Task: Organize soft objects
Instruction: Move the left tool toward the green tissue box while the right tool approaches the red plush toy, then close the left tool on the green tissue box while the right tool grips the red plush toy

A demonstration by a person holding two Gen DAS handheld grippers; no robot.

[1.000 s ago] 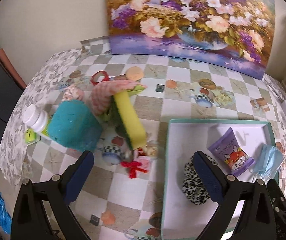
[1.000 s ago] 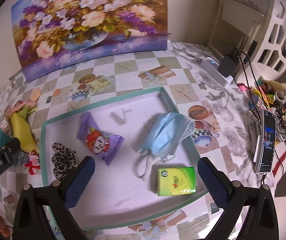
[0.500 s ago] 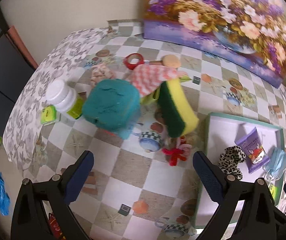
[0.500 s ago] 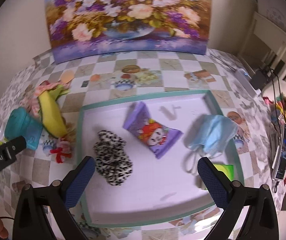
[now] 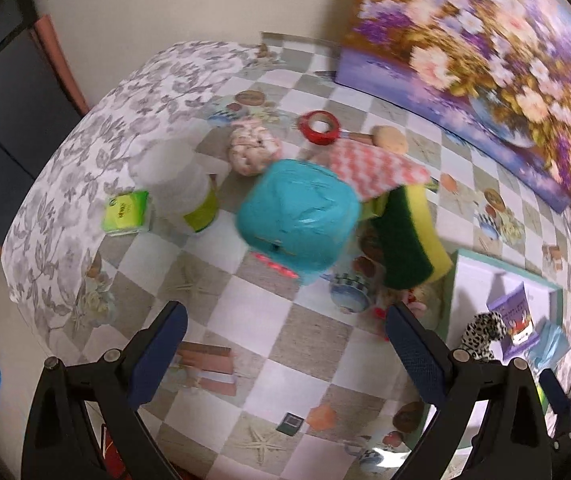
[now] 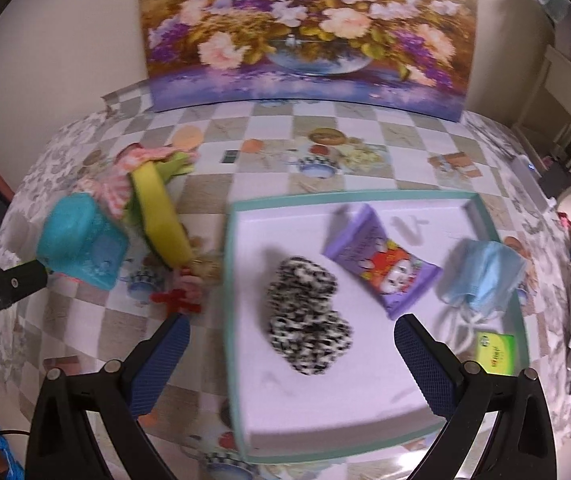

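We hold the left claw (image 5: 285,344) with its jaws spread wide and empty above the checkered counter (image 5: 245,320). At 12 o'clock from it sits the teal sponge block (image 5: 297,216). The yellow-green sponge (image 5: 409,236) leans just beside the block at its 3 o'clock, and the pink checked cloth (image 5: 373,166) drapes across the tops of both. A white bottle (image 5: 181,192) stands at the block's 9 o'clock, with a green tissue pack (image 5: 125,213) beyond it.

We hold the right claw (image 6: 291,354) equally wide open and empty over the teal-rimmed tray (image 6: 231,280). Inside the tray lie the leopard scrunchie (image 6: 305,316) at 12 o'clock from the claw, the purple snack packet (image 6: 381,266) at 1 o'clock, the blue face mask (image 6: 485,276) at 2 o'clock, and a second green tissue pack (image 6: 495,354) at 3 o'clock.
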